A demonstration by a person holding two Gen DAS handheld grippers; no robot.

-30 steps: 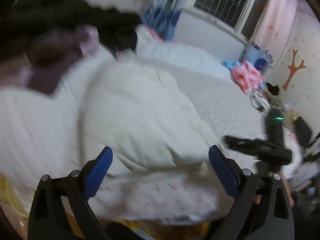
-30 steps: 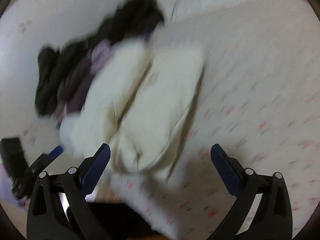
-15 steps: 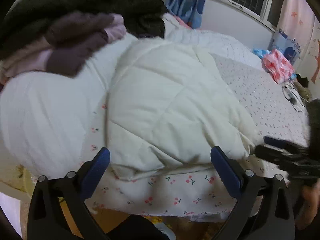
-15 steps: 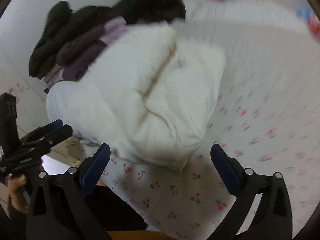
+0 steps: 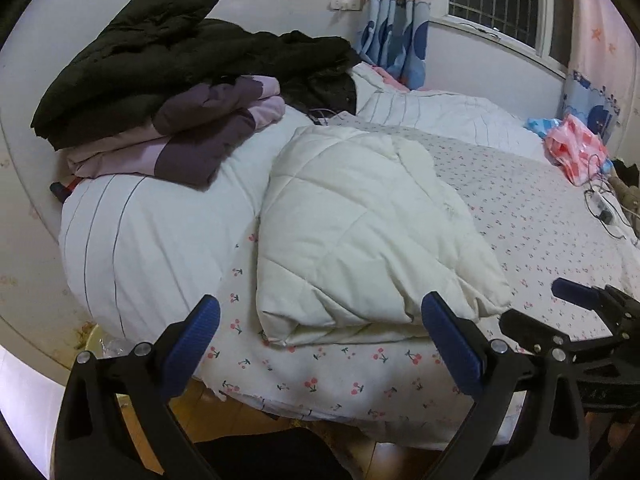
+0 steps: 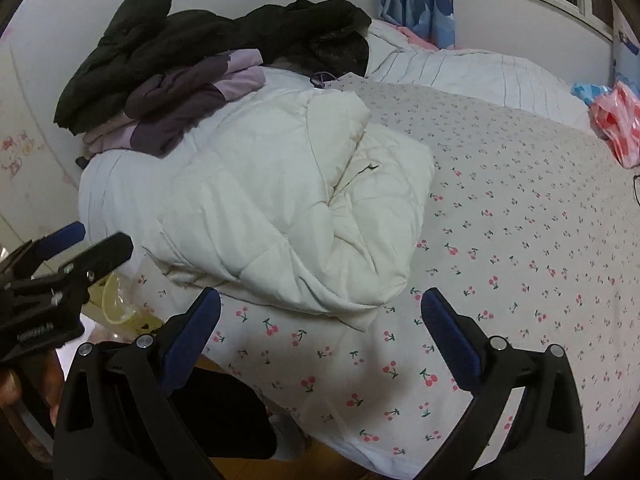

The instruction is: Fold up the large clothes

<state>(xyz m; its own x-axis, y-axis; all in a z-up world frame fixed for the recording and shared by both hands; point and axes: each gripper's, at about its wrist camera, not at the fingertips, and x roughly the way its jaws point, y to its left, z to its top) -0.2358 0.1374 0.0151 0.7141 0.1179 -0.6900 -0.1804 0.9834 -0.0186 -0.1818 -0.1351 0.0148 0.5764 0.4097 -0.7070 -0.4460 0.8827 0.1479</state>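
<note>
Cream quilted jacket (image 5: 360,232) folded on cherry-print bed (image 6: 520,240) just ahead of left gripper (image 5: 320,332) and right gripper (image 6: 320,316), both agape, empty; likely soft, puffy, light, best pinched at near hem.

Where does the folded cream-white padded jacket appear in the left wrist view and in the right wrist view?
Left wrist: cream-white padded jacket at centre, just beyond the open tongs.
Right wrist: jacket centre-left, on the cherry-print sheet.
Shared landmark: the black coat piled behind it.
</note>
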